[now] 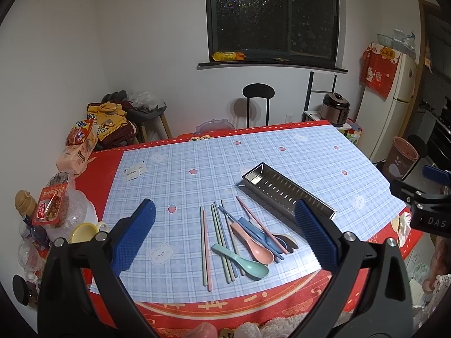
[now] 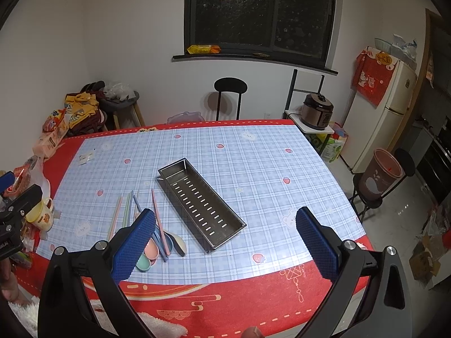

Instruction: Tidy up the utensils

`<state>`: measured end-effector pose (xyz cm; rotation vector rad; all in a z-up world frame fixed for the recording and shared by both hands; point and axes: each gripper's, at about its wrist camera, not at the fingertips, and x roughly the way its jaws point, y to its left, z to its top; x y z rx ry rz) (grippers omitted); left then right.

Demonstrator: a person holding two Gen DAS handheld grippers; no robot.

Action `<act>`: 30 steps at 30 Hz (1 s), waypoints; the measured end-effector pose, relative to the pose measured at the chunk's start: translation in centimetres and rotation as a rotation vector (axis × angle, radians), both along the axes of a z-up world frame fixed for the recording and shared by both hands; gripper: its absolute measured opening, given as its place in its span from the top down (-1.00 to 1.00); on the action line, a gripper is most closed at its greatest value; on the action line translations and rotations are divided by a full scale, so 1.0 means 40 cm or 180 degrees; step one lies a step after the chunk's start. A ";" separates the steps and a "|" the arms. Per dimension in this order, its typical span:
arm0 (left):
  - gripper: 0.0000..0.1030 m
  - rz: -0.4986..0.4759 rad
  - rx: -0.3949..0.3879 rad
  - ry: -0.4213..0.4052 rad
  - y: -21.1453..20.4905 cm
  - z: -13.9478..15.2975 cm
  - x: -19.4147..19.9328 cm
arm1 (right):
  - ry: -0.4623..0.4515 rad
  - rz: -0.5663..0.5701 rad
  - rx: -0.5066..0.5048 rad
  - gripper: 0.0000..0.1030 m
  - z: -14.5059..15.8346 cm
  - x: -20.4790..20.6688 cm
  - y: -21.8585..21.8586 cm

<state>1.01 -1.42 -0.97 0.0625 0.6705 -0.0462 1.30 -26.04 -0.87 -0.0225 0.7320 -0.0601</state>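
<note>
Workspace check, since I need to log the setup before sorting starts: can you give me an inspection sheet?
Surface: table under a plaid mat.
Job's things: metal tray holds nothing; chopsticks, pink spoon and green spoon lie loose beside it.
Clutter: snack packets, yellow cup at the table's edge.
Grippers: left gripper and right gripper open, above the table, holding nothing.
Cables: nothing seen.
Surroundings: chair, rice cooker, fridge.
</note>
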 end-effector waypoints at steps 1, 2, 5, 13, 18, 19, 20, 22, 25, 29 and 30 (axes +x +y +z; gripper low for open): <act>-0.89 0.0004 -0.0007 0.0001 0.000 -0.001 0.001 | -0.0003 0.0001 -0.0005 -0.89 0.000 0.001 0.001; -0.89 0.0011 -0.0009 0.0006 0.000 -0.002 0.003 | -0.0004 0.0000 -0.0009 -0.89 0.000 0.002 0.000; -0.89 0.0024 -0.0009 0.0006 -0.001 -0.001 0.004 | 0.0000 0.0005 -0.0003 -0.89 0.000 0.008 0.000; -0.89 0.0044 -0.0021 -0.0005 0.008 0.004 0.010 | 0.0007 0.0027 -0.0011 -0.89 -0.003 0.015 0.000; -0.89 0.0066 -0.0048 0.0000 0.015 0.004 0.011 | 0.0023 0.0041 -0.0022 -0.89 -0.004 0.020 0.004; -0.89 0.0069 -0.0054 0.0004 0.016 0.003 0.011 | 0.0026 0.0044 -0.0028 -0.89 -0.005 0.021 0.004; -0.89 0.0067 -0.0055 0.0004 0.016 0.003 0.011 | 0.0029 0.0048 -0.0032 -0.89 -0.005 0.022 0.005; -0.89 0.0073 -0.0071 0.0009 0.019 0.002 0.011 | 0.0033 0.0055 -0.0042 -0.89 -0.006 0.022 0.006; -0.89 0.0086 -0.0098 0.0018 0.026 0.000 0.013 | 0.0038 0.0058 -0.0044 -0.89 -0.006 0.024 0.007; -0.89 0.0106 -0.0134 0.0052 0.032 -0.007 0.018 | 0.0062 0.0070 -0.0037 -0.89 -0.009 0.029 0.009; -0.89 0.0111 -0.0138 0.0061 0.033 -0.008 0.019 | 0.0065 0.0074 -0.0038 -0.89 -0.008 0.031 0.010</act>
